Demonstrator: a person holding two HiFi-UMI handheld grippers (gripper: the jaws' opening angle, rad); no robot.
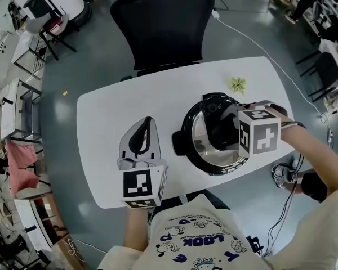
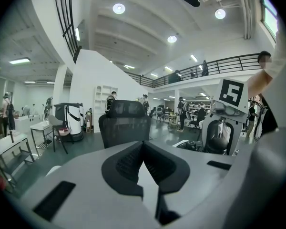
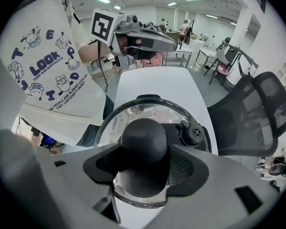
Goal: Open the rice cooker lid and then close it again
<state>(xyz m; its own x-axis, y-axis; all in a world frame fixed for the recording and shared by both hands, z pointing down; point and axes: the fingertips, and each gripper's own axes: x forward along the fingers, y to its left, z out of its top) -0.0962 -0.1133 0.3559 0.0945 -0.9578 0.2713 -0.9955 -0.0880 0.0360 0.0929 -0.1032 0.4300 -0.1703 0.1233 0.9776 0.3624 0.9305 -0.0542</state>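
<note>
The rice cooker (image 1: 181,141) stands on the white table (image 1: 101,151), right of the middle, with its glass lid (image 3: 133,114) lying on it. A round black knob (image 3: 144,138) rises from the lid's centre, and a small black steam vent (image 3: 192,133) sits beside it. My right gripper (image 3: 144,149) points steeply down over the lid, and its jaws rest against both sides of the knob. My left gripper (image 1: 148,122) hovers low over the table to the left of the cooker. Its jaws meet at the tips with nothing between them (image 2: 143,144).
A small green thing (image 1: 238,84) lies on the table behind the cooker. A black office chair (image 1: 160,27) stands at the table's far edge. A white cable (image 1: 253,41) runs across the floor to the right. The person's printed shirt (image 1: 191,241) is at the near edge.
</note>
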